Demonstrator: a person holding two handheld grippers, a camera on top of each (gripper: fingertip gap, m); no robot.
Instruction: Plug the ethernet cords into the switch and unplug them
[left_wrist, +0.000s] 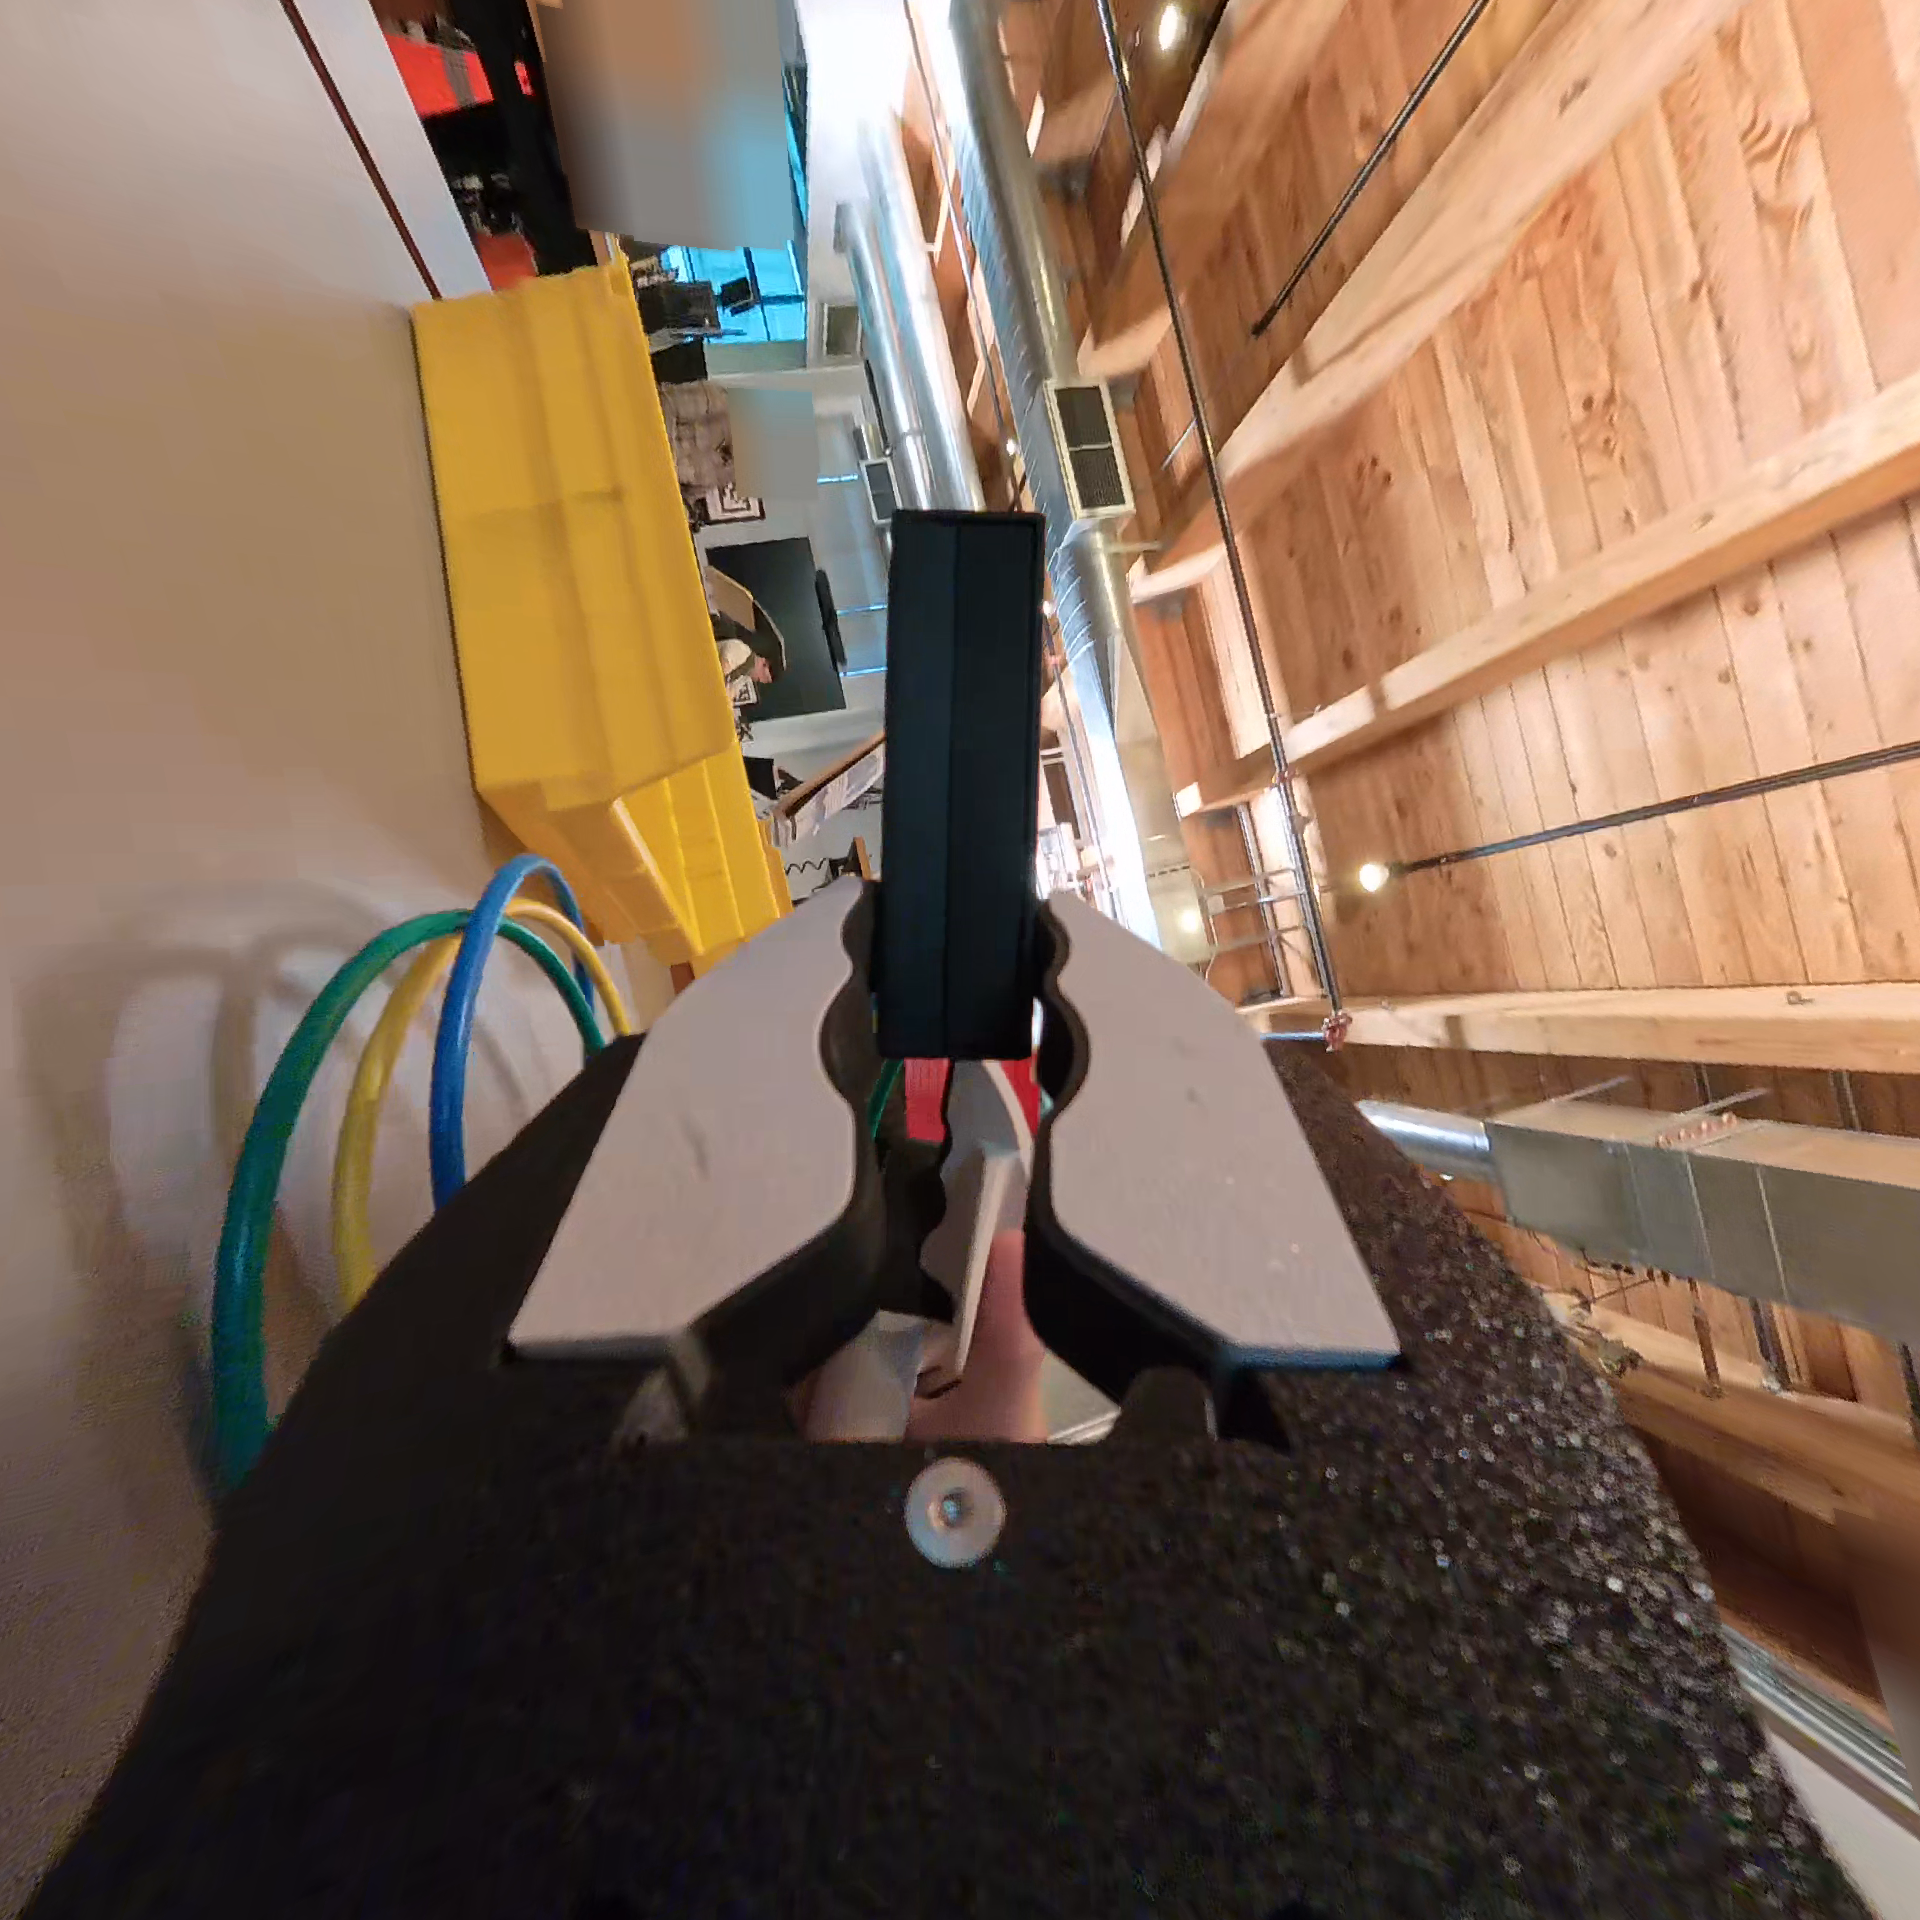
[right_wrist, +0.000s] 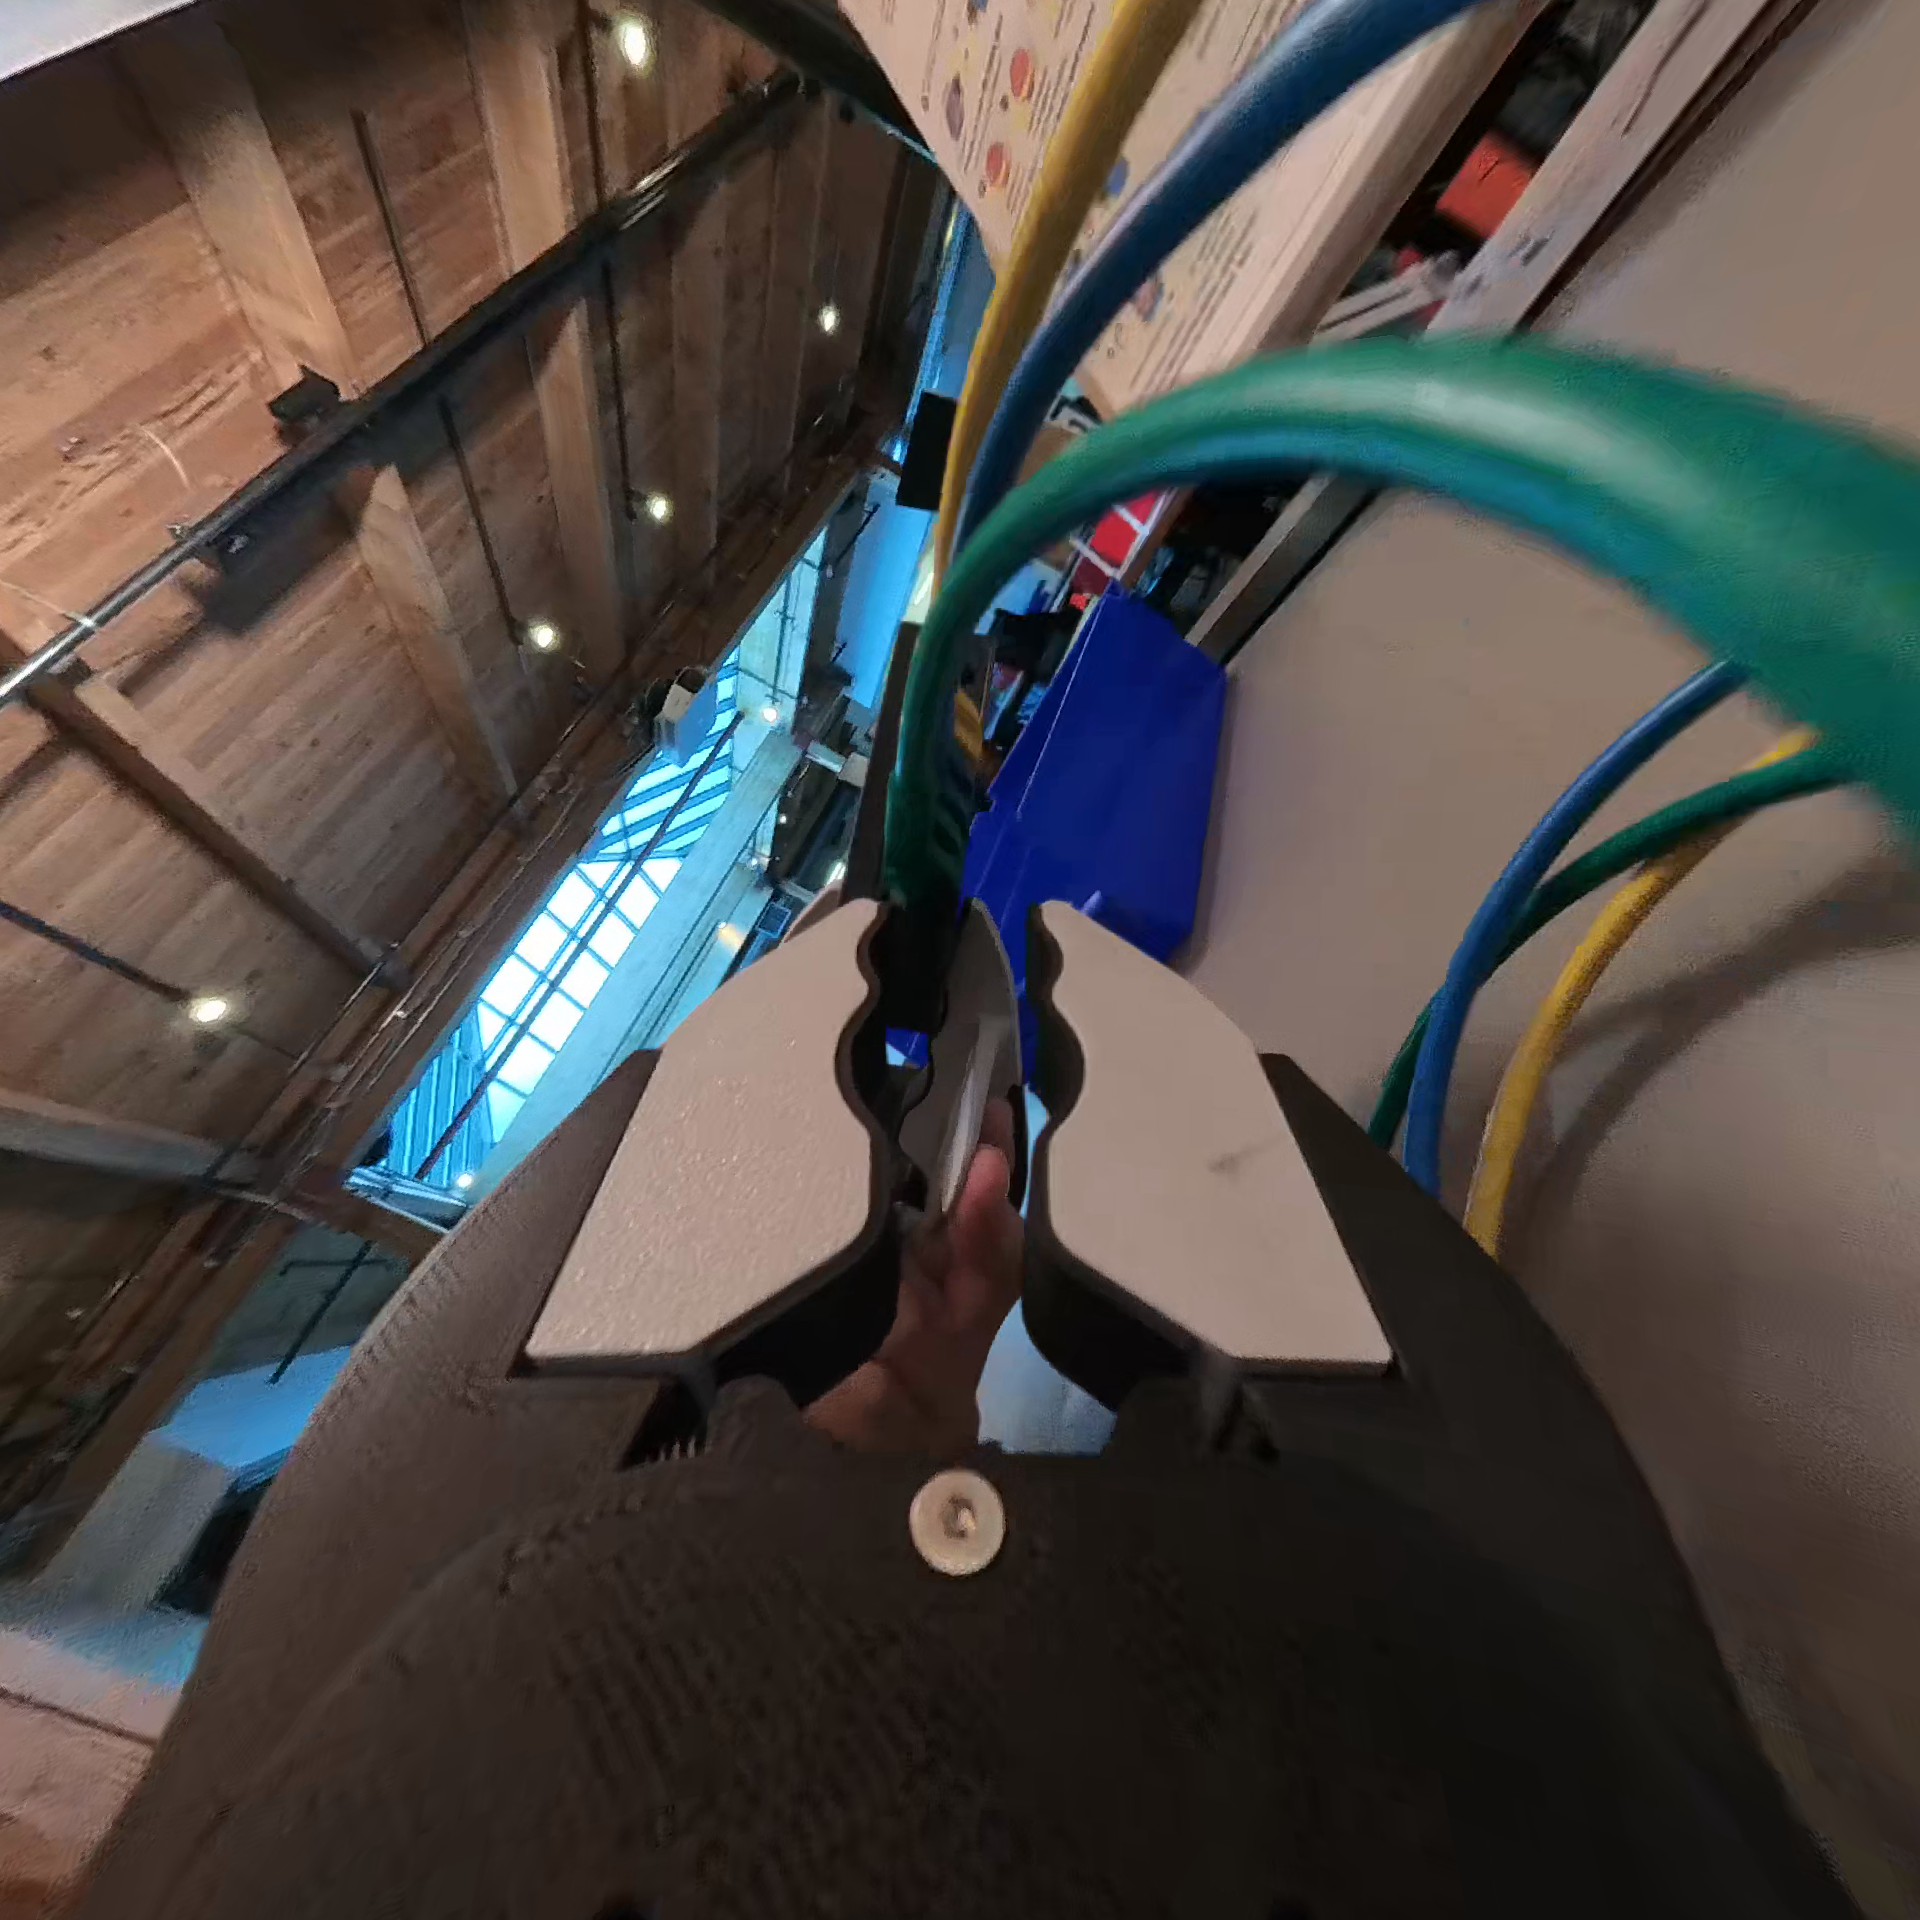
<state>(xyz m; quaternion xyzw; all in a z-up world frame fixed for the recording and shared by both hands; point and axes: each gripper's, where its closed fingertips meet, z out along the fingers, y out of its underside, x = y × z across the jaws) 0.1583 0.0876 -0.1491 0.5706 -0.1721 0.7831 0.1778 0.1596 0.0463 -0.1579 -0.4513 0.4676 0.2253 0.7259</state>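
My left gripper (left_wrist: 956, 914) is shut on the switch (left_wrist: 961, 748), a flat black box seen edge-on and standing up out of the fingers. Green (left_wrist: 270, 1091), yellow (left_wrist: 364, 1081) and blue (left_wrist: 457, 1029) ethernet cords loop over the pale table to its left. In the right wrist view my right gripper (right_wrist: 961, 920) is closed narrowly at the green cord's plug (right_wrist: 920, 831), beside a thin dark edge. The green cord (right_wrist: 1455, 416) arcs close over the camera. The blue cord (right_wrist: 1143, 239) and yellow cord (right_wrist: 1029, 260) run up beside it. Where the plug ends is hidden.
Stacked yellow bins (left_wrist: 561, 582) stand on the pale table (left_wrist: 208, 623) behind the cords. A blue bin (right_wrist: 1122, 779) stands on the same table (right_wrist: 1558, 831) past the right gripper. A hand shows behind each gripper's fingers. Both cameras are tilted, showing wooden ceiling beams.
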